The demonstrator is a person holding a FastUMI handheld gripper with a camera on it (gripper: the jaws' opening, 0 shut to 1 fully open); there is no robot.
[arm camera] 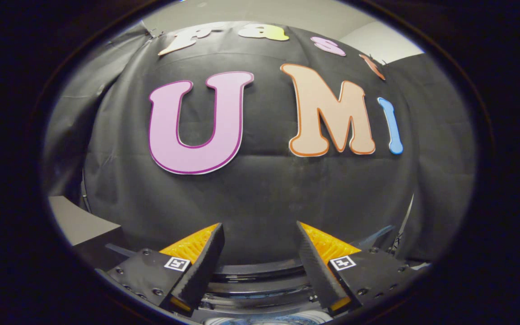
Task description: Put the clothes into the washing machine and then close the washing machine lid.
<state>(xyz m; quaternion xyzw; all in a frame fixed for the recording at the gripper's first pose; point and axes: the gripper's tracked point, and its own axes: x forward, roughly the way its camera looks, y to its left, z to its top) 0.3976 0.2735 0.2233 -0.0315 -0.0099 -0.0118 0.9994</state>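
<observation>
My gripper (259, 225) is open, its two fingers spread wide with nothing between them, and it points at the black cloth wall of the booth. Below and between the fingers I see the curved dark rim of the washing machine (260, 282), with a sliver of its pale drum opening (264, 319) just under it. Whether clothes lie inside the drum I cannot tell.
The black cloth wall (260, 194) stands close ahead, beyond the machine. A grey flat surface (77, 221) sits to the left of the left finger. Thin rods or stand legs (404, 225) lean beyond the right finger.
</observation>
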